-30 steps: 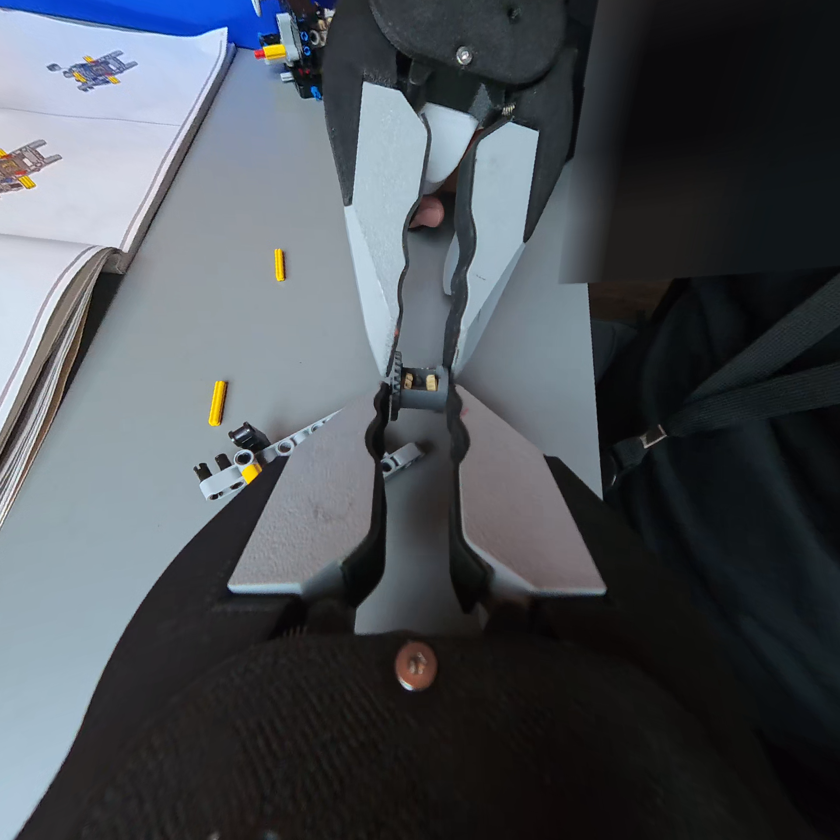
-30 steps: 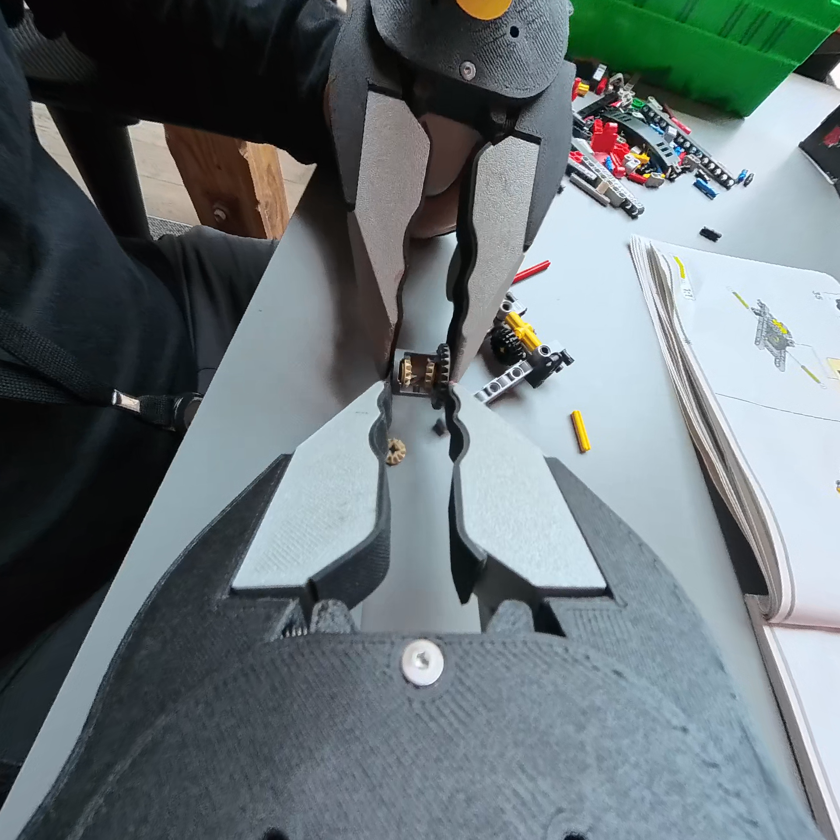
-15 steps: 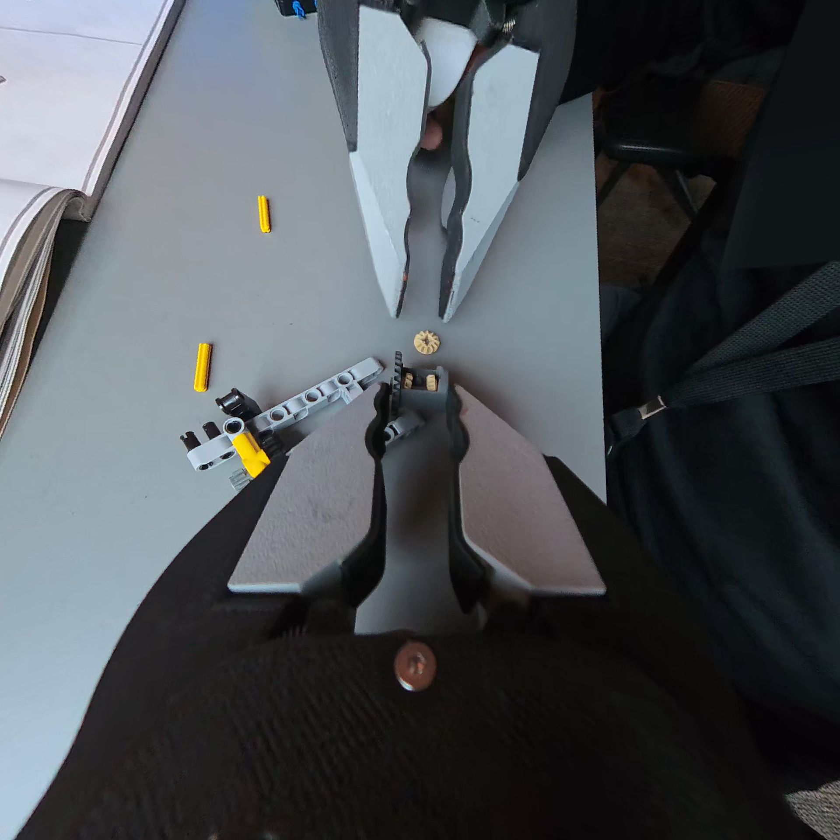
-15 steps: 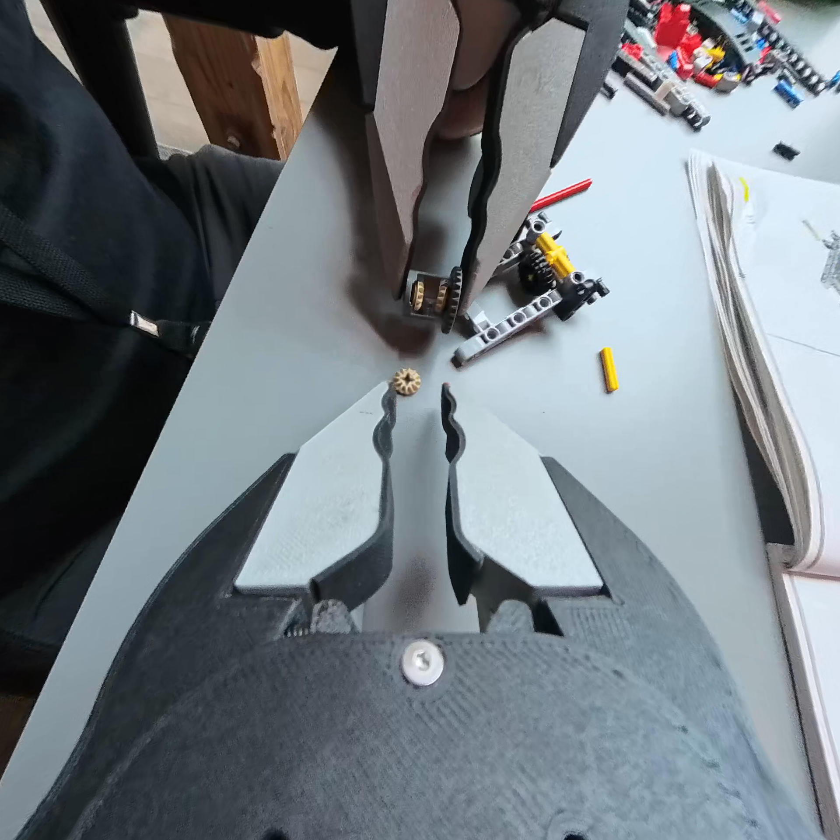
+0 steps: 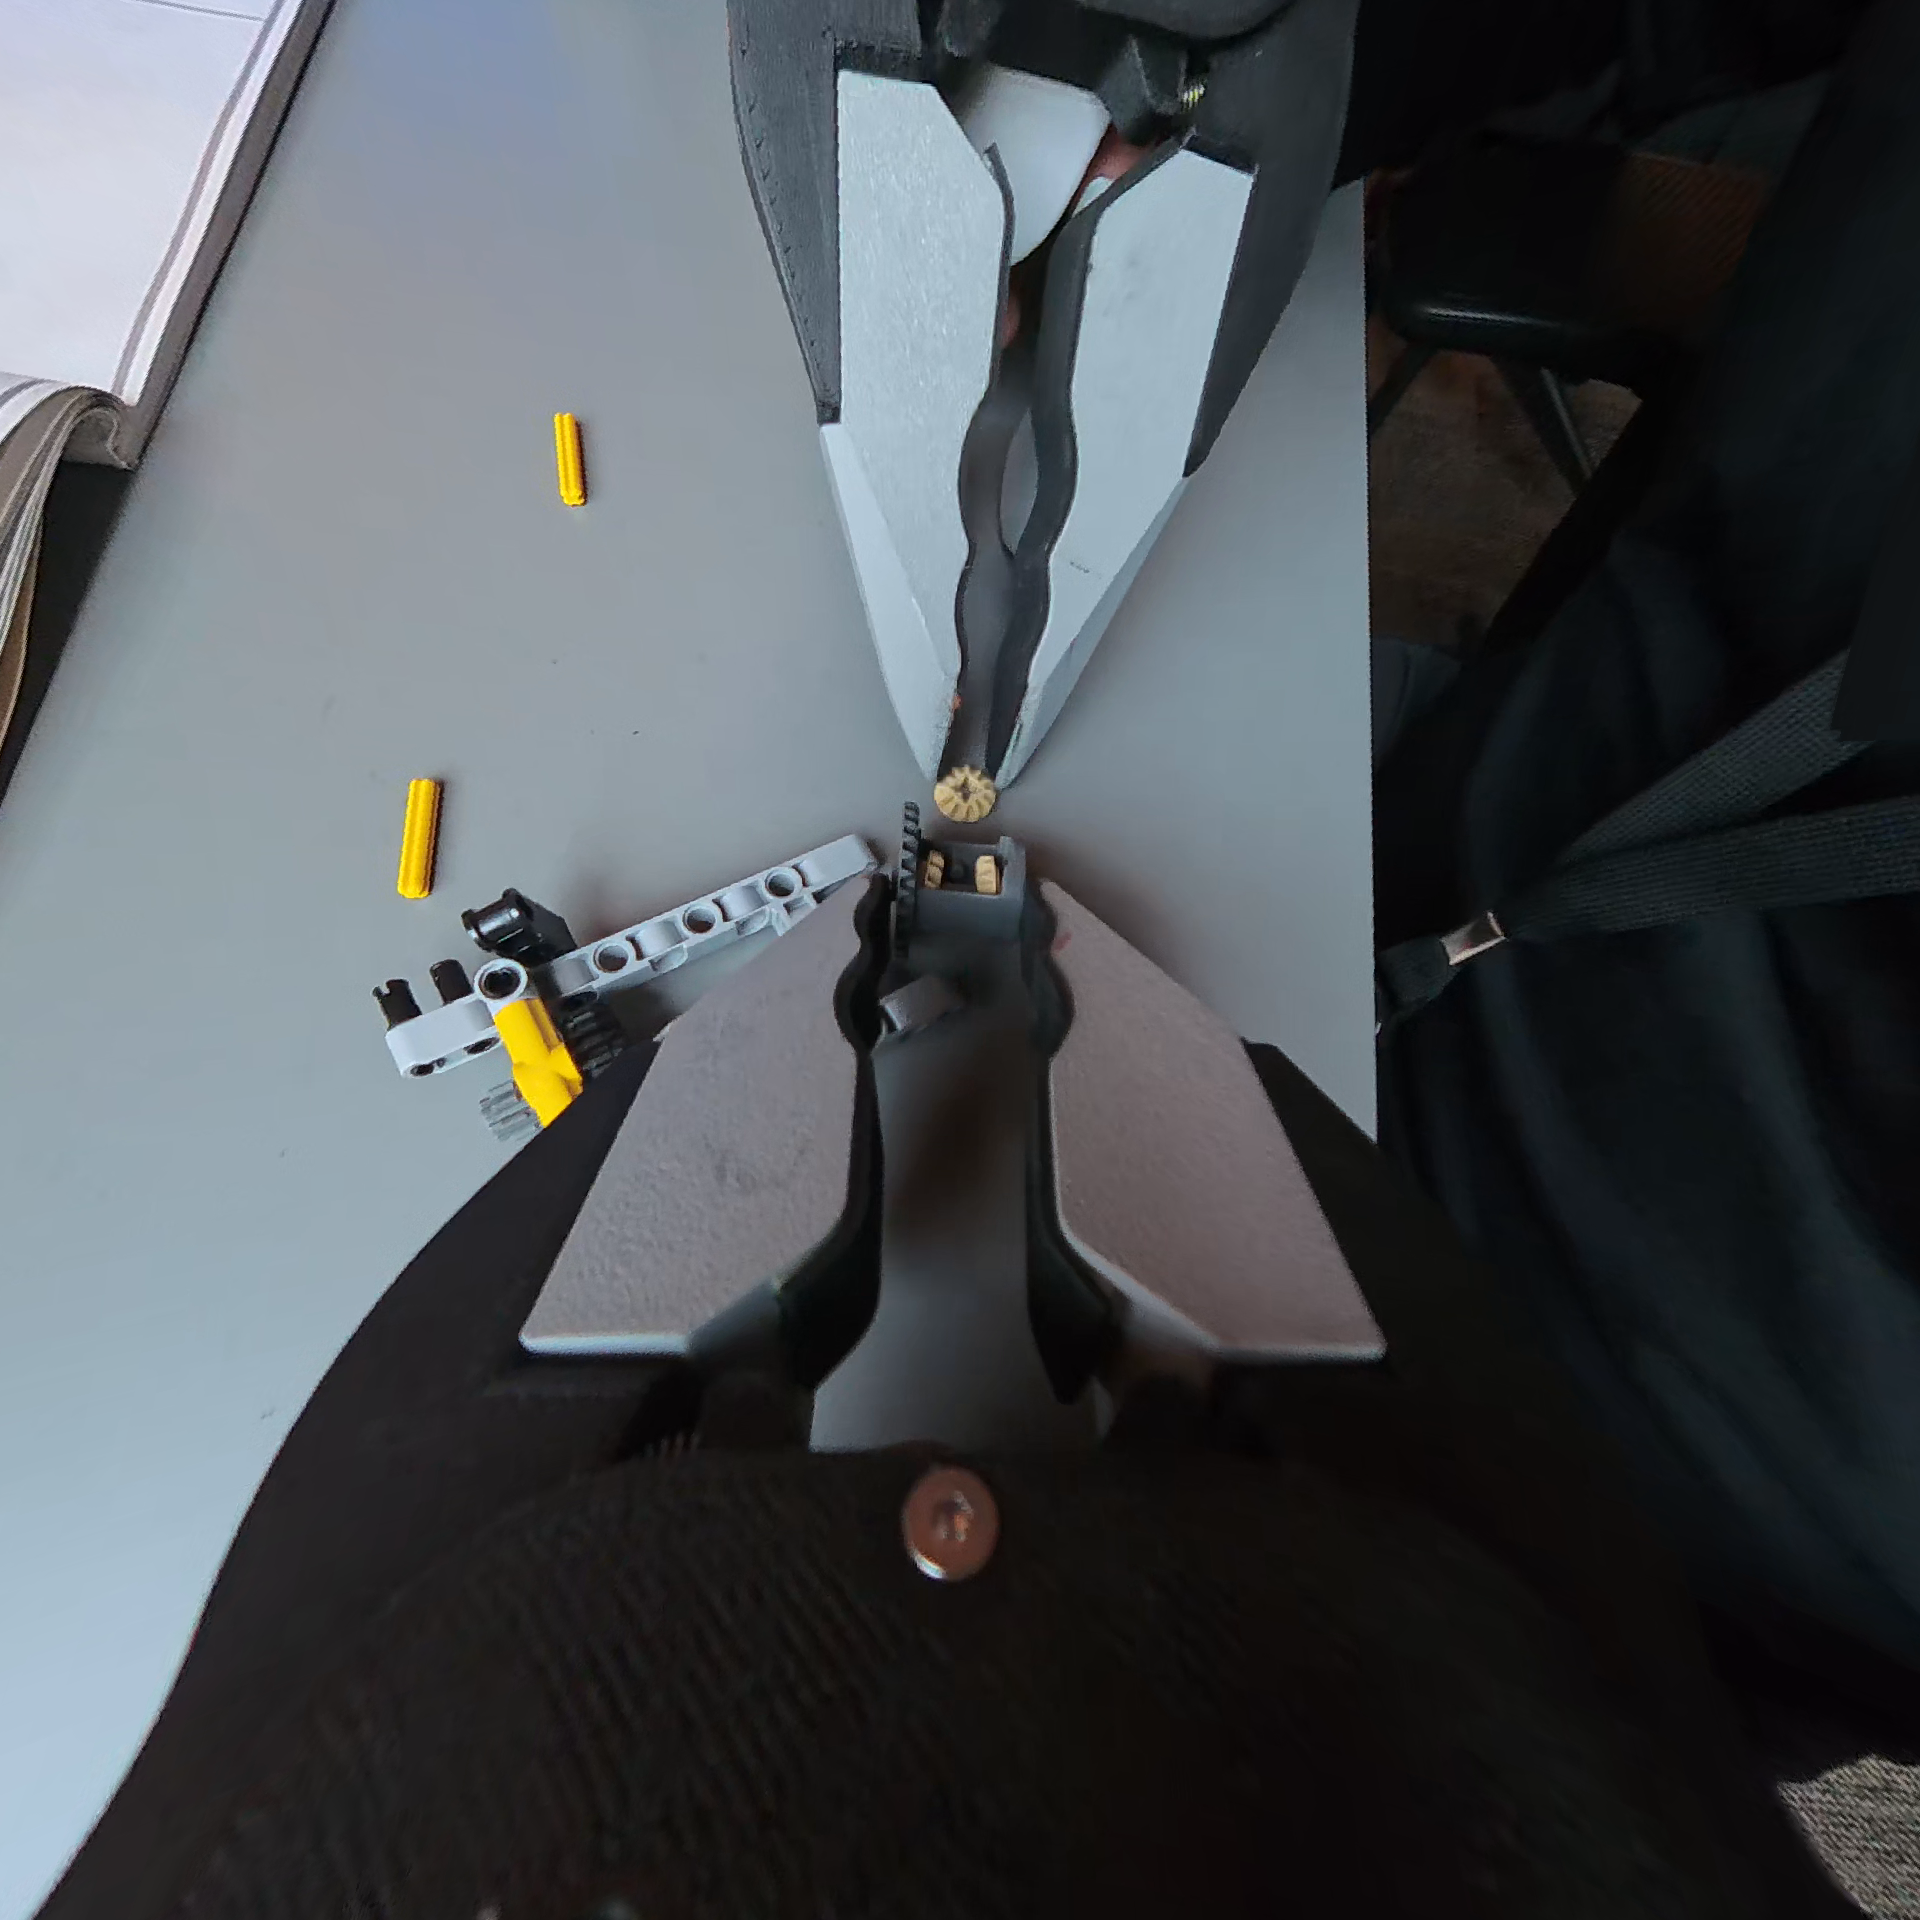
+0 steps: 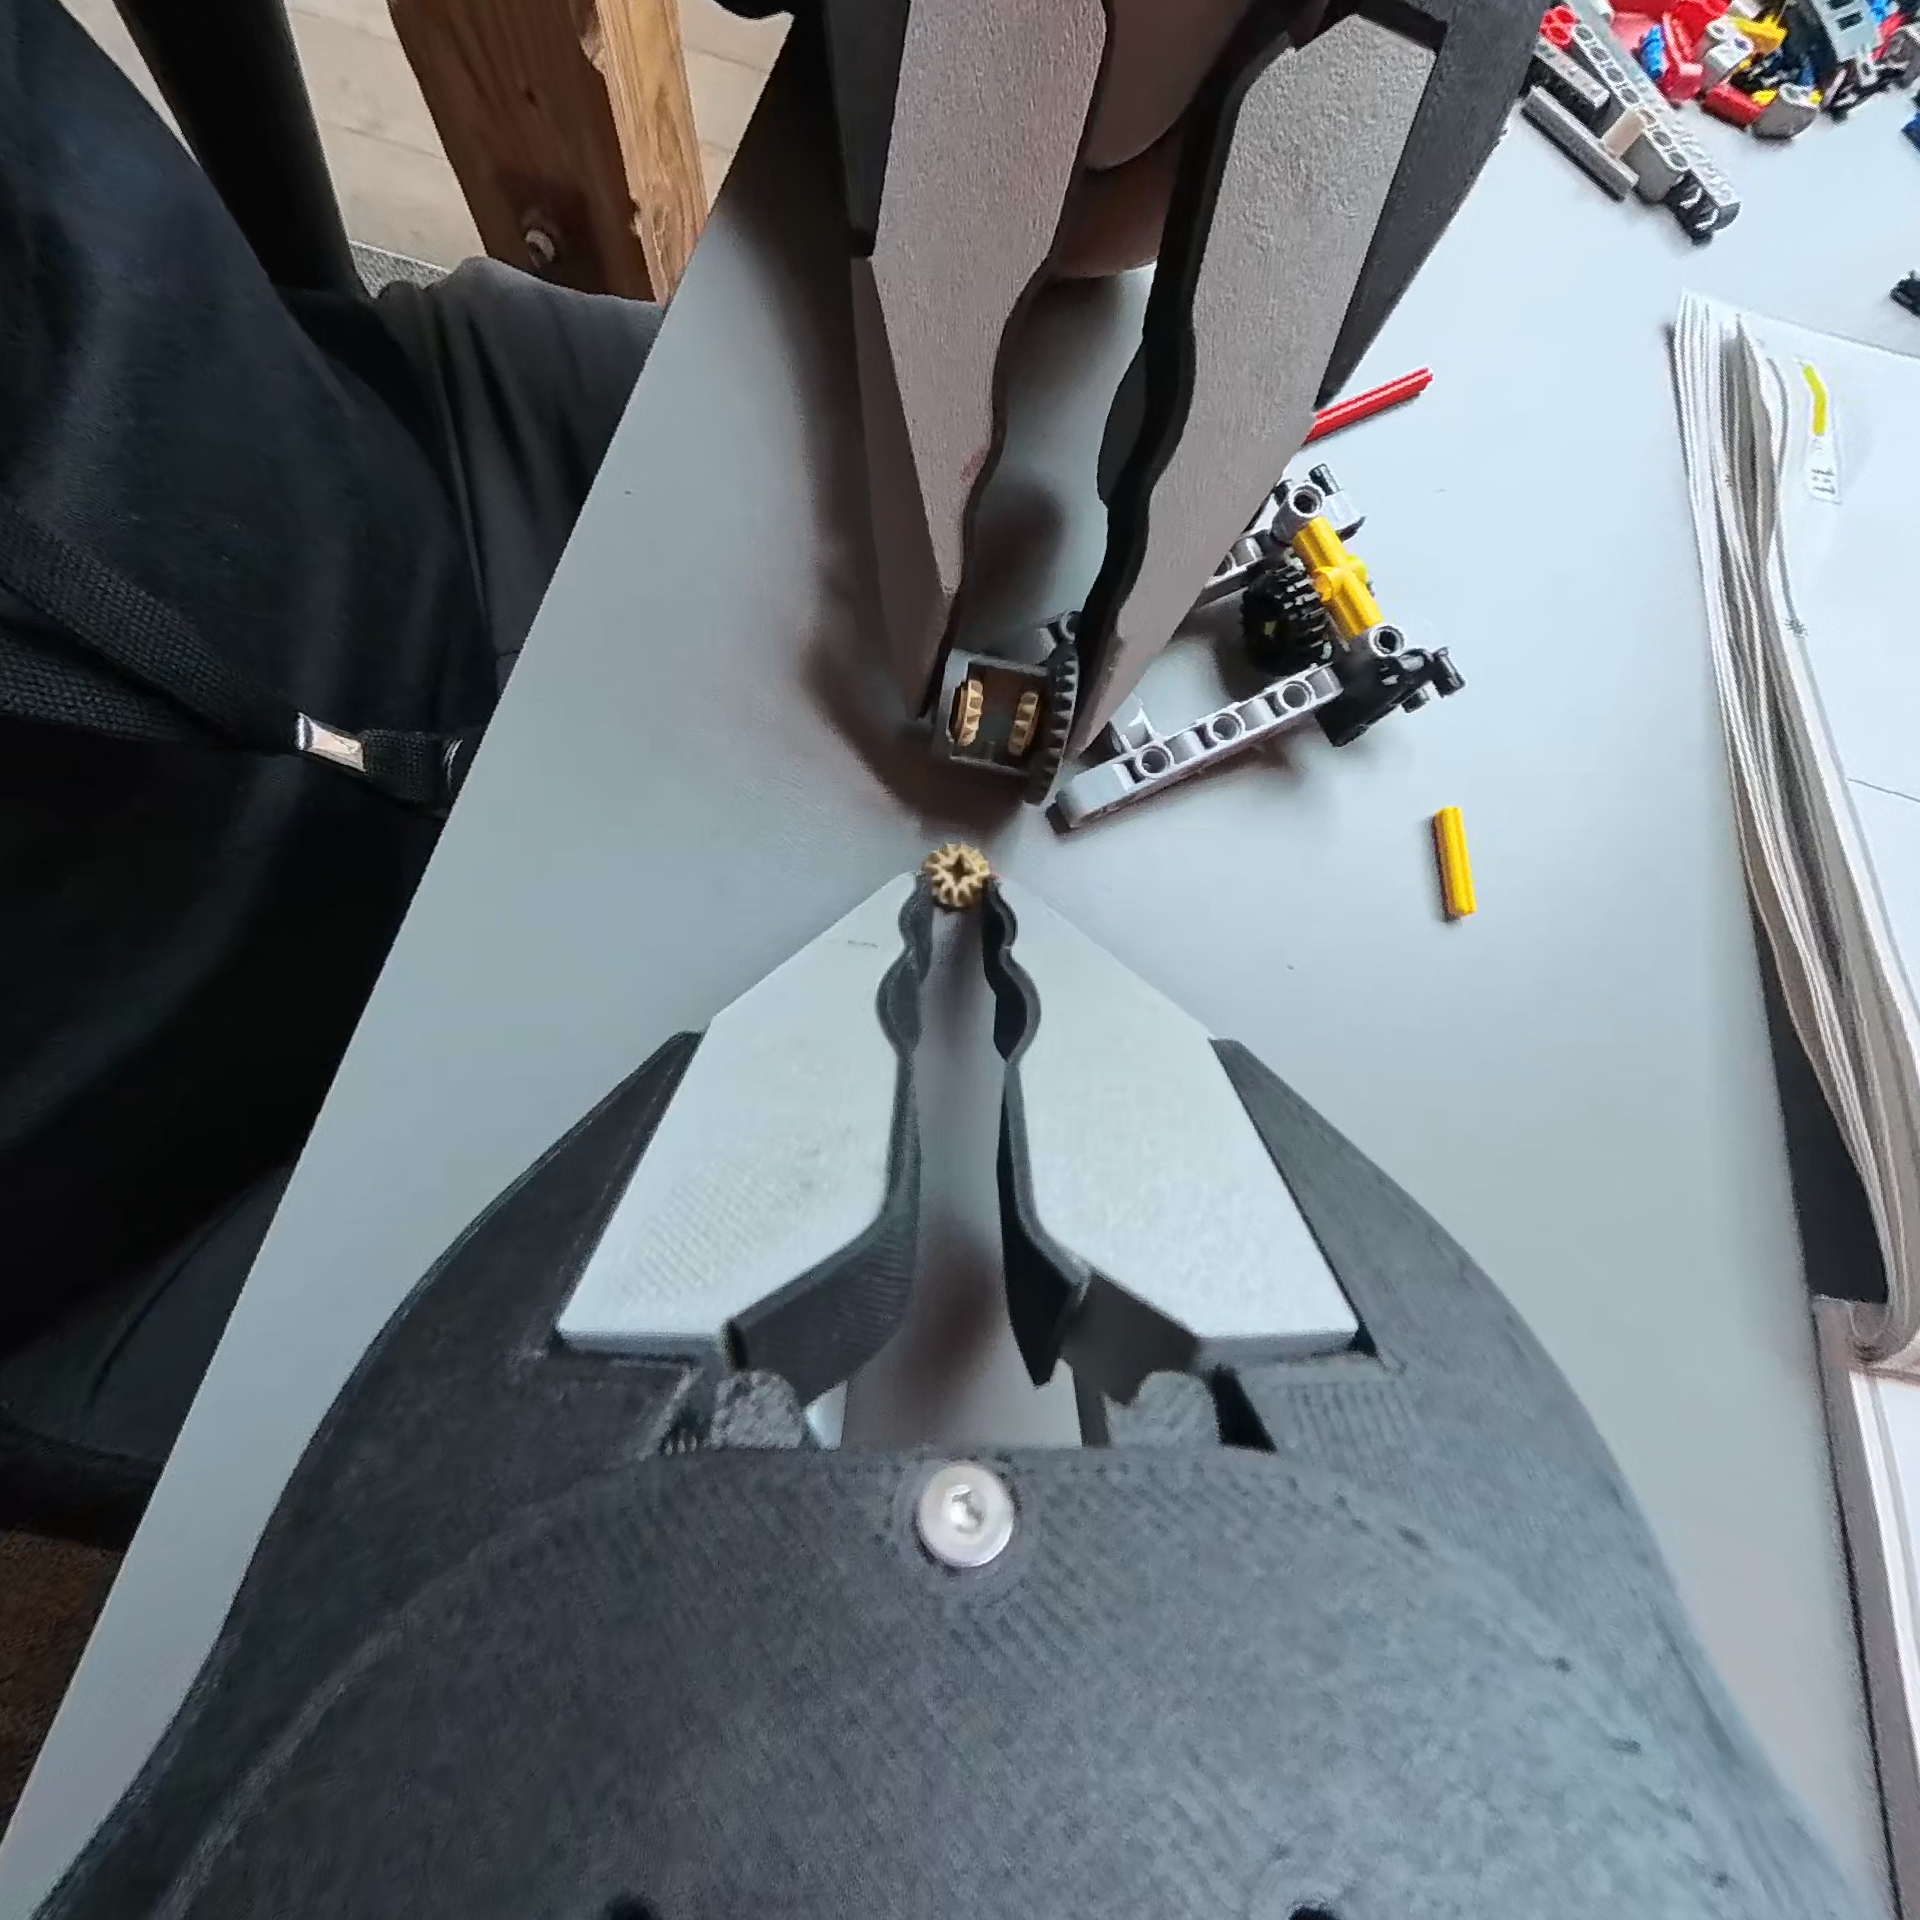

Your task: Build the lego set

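My left gripper (image 5: 961, 902) is shut on a dark grey gear housing (image 5: 966, 888) with a black gear on its side and two tan gears inside. It holds the housing just above the grey table (image 5: 312, 644). A loose tan bevel gear (image 6: 954, 876) lies on the table right in front of the housing. My right gripper (image 6: 954, 896) faces the left one, and its fingertips pinch this tan gear. In the right wrist view the left gripper (image 6: 1003, 727) comes down from the top with the housing (image 6: 992, 717).
A grey beam assembly (image 5: 707, 925) with a yellow piece and a black gear lies left of the housing. Two yellow axles (image 5: 419, 836) (image 5: 568, 458), a red axle (image 6: 1371, 400), an open booklet (image 6: 1818, 727) and a brick pile (image 6: 1683, 83) are around. The table edge and a person in black are close by. Left and right tips are no more than a few centimetres apart.
The right gripper let go of the housing and drew back. It then came forward again and its jaws narrowed around the loose tan gear. The left gripper lowered the housing toward the table.
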